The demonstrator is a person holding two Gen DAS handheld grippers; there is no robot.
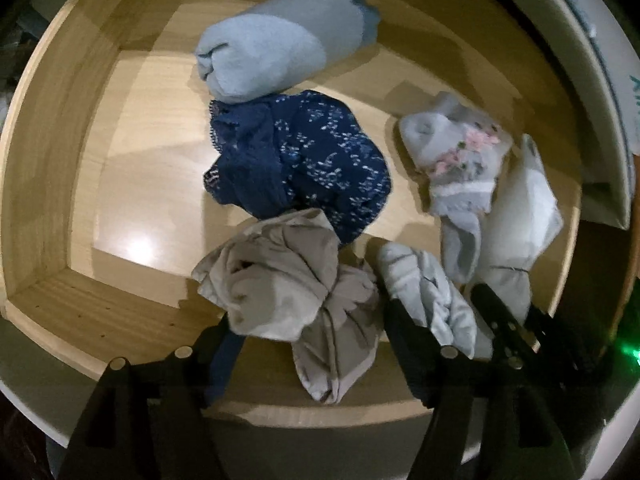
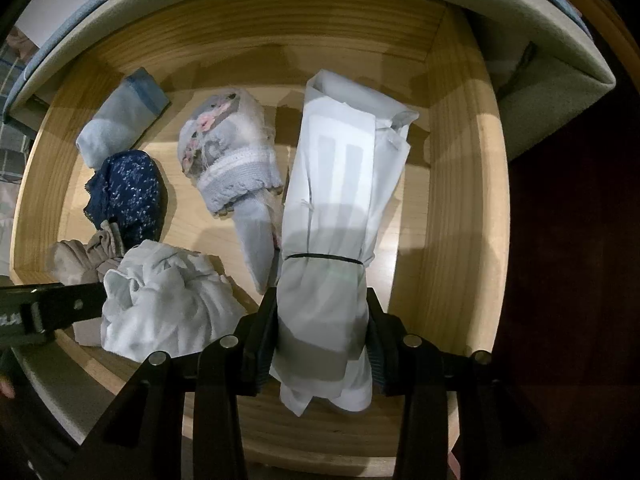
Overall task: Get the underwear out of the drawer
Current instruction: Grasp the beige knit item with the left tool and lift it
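Right gripper (image 2: 322,344) jaws clenched on a white rolled bundle (image 2: 340,184) tied with a black band, low in the wooden drawer (image 2: 460,168), right side. Left gripper (image 1: 316,340) jaws spread wide, gripping nothing, a beige knotted piece (image 1: 280,280) between them. Also in the drawer: light blue roll (image 1: 272,48), navy floral underwear (image 1: 304,160), grey floral piece (image 1: 460,160), pale crumpled piece (image 1: 432,292). No readable labels; teal lettering at the left view's edge is cut off.

You get dim, warm light from above; glare spot on drawer floor (image 1: 138,246). Hard shadows along wooden walls. Heavy fisheye bending, dark corners. Left view slightly blurred; green glow at right edge.
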